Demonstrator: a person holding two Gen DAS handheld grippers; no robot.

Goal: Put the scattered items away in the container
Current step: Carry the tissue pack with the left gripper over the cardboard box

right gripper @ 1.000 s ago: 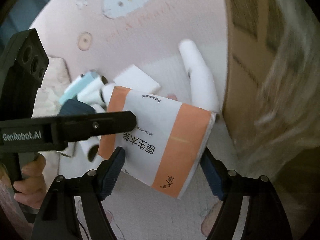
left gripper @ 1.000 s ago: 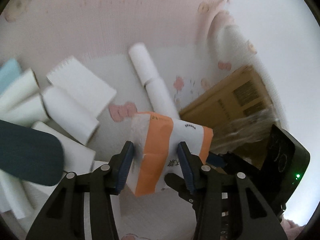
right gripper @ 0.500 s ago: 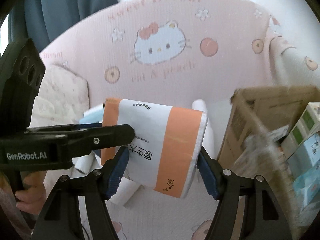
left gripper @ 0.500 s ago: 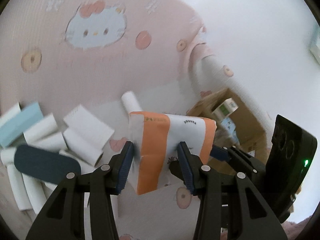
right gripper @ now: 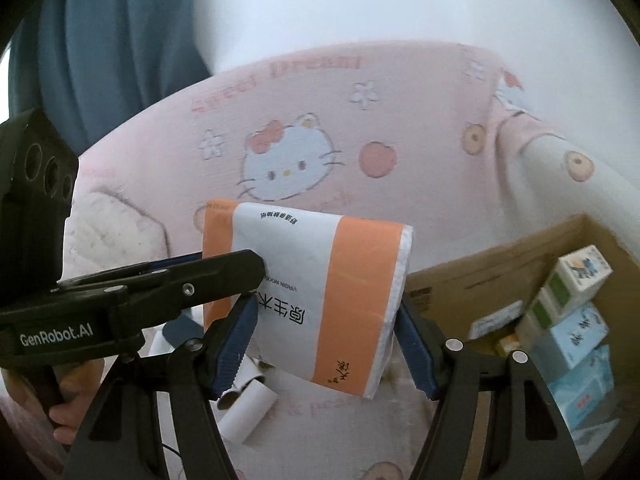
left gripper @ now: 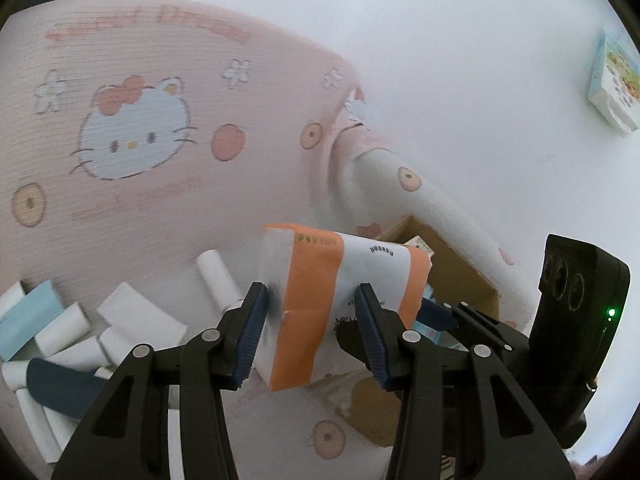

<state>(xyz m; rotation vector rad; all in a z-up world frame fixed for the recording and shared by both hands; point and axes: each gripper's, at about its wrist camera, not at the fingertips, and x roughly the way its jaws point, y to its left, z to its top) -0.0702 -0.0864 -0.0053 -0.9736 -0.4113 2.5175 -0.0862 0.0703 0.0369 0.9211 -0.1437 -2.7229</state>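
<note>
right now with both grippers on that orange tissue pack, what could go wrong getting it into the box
1. Both the left gripper and the right gripper clamp the soft tissue pack. If the hands drift apart or twist, the wrapper could tear or slip from one set of jaws.
2. The cardboard box already holds several cartons, so the pack may catch on the box's near wall or sit on top.
3. The paper rolls lie loose below; a dropped pack could scatter them.
</note>
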